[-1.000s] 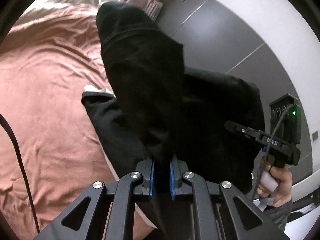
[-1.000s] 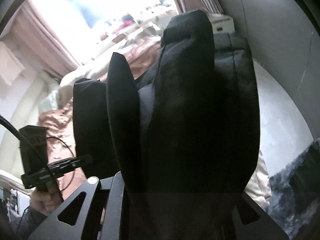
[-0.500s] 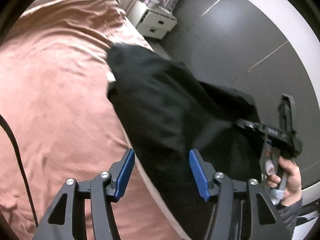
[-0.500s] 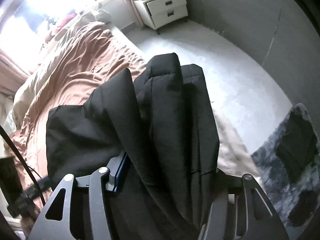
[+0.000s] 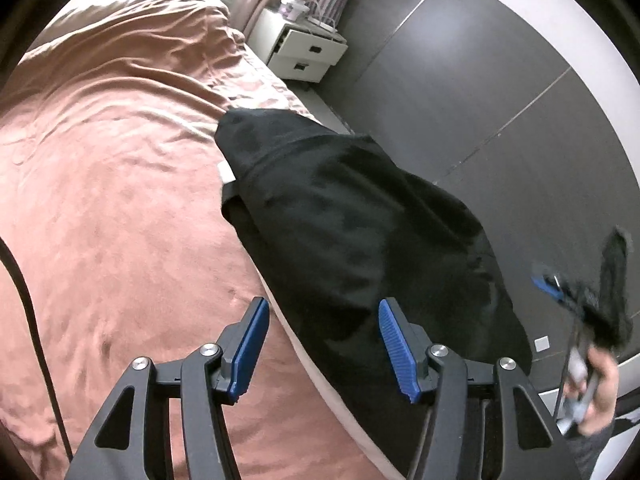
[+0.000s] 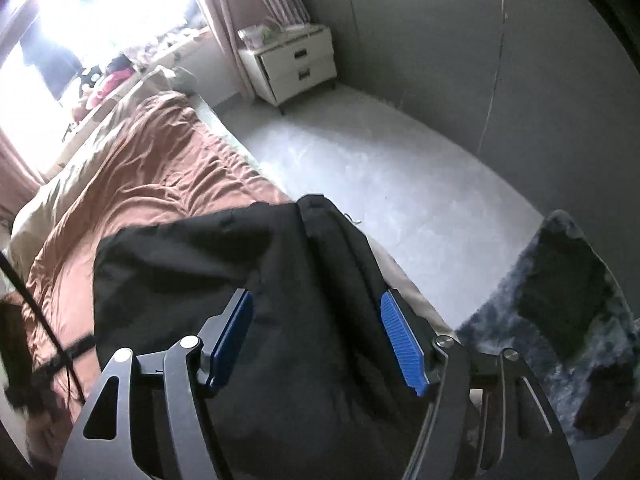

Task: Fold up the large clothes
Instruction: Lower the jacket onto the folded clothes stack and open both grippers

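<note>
Left and right wrist views. We are looking down on a black garment (image 5: pixel 360 216) that is lying folded along the right-hand edge of the bed (image 5: pixel 120 200), part of it hanging over that edge toward the grey floor (image 6: pixel 380 168). A small white tag (image 5: pixel 226 172) is showing at the garment's far end; we are reading no writing on it, nor any brand elsewhere.

The left gripper (image 5: pixel 322 344) is standing with its blue pads (image 5: pixel 250 344) spread about halfway, having just been opening. One pad is hovering over the rust-coloured bedcover and the other over the garment's near edge; nothing is clamped.

The right gripper (image 6: pixel 316 340) is likewise spread, its jaws having just been opening further. Cloth is lying between its pads (image 6: pixel 400 344); they are not pressing on it.

In the left view we are seeing the right hand (image 5: pixel 596 392) on its blurred handle. A white nightstand (image 6: pixel 292 64) is standing in the far corner and a grey shaggy rug (image 6: pixel 560 320) on the floor.
</note>
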Motion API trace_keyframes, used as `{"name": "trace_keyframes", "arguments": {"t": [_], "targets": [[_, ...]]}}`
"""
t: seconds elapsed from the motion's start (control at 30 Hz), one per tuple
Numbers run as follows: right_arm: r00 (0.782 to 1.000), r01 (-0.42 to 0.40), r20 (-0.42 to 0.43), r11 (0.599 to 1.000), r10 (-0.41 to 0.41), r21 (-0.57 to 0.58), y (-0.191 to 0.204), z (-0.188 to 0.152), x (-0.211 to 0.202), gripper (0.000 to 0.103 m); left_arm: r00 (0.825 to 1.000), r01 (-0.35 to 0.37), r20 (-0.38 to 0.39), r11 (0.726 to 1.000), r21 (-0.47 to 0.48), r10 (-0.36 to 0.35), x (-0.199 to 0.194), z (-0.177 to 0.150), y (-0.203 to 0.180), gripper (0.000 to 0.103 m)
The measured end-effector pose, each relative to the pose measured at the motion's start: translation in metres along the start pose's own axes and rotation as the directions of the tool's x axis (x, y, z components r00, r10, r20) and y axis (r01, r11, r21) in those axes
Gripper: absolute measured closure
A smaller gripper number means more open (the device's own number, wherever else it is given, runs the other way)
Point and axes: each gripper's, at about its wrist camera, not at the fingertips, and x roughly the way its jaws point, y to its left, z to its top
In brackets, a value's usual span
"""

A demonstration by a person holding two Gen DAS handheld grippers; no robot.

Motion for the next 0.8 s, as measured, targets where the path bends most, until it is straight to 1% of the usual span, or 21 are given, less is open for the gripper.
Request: {"name": "trace_keyframes", "arguments": {"t": [0.1, 0.2, 0.33, 0.37, 0.43, 0.5, 0.53, 0.6, 0.7, 0.73, 0.8], "targets": [[0.999, -0.005, 0.052, 1.0, 0.004, 0.009, -0.009, -0.039, -0.015, 0.038, 1.0, 0.028, -0.007, 1.0, -0.002, -0.028, 0.009, 0.007, 0.007, 0.044], [0.997, -0.017, 0.081, 0.999, 0.012, 0.051, -0.03, -0.086, -0.028, 0.038, 0.998, 0.055, -0.011, 0.998, -0.017, -0.055, 0.017, 0.013, 0.01, 0.044], [0.996, -0.039, 0.08, 0.992, 0.03, 0.12, -0.059, -0.131, -0.037, 0.038, 0.997, 0.072, -0.001, 0.997, -0.004, -0.072, 0.029, 0.025, 0.008, 0.044], [0.997, -0.032, 0.08, 0.99, 0.022, 0.136, -0.064, -0.141, -0.037, 0.038, 0.997, 0.08, 0.003, 0.997, 0.001, -0.08, 0.031, 0.029, 0.007, 0.044], [0.998, 0.0, 0.064, 0.984, -0.012, 0.179, -0.074, -0.159, -0.031, 0.038, 0.995, 0.095, 0.006, 0.995, -0.018, -0.095, 0.034, 0.036, 0.008, 0.044], [0.996, 0.054, 0.061, 0.975, -0.068, 0.217, -0.083, -0.166, -0.034, 0.038, 0.995, 0.099, 0.015, 0.995, -0.023, -0.099, 0.029, 0.037, 0.008, 0.044], [0.995, 0.062, 0.062, 0.971, -0.078, 0.23, -0.086, -0.17, -0.035, 0.038, 0.997, 0.074, 0.023, 0.997, 0.001, -0.074, 0.024, 0.035, 0.006, 0.044], [0.994, 0.067, 0.07, 0.967, -0.086, 0.245, -0.091, -0.177, -0.042, 0.038, 0.999, 0.024, 0.04, 0.999, 0.045, -0.026, 0.014, 0.031, 0.001, 0.044], [0.991, 0.074, 0.09, 0.969, -0.098, 0.237, -0.09, -0.185, -0.057, 0.038, 0.999, 0.022, 0.045, 0.997, 0.076, -0.025, -0.004, 0.021, -0.003, 0.044], [0.991, 0.073, 0.093, 0.969, -0.097, 0.236, -0.088, -0.187, -0.06, 0.038, 0.999, 0.009, 0.051, 0.996, 0.092, -0.014, -0.012, 0.016, -0.007, 0.044], [0.991, 0.068, 0.094, 0.971, -0.091, 0.229, -0.082, -0.192, -0.068, 0.038, 0.999, 0.005, 0.05, 0.993, 0.122, -0.011, -0.025, 0.006, -0.013, 0.044]]}}
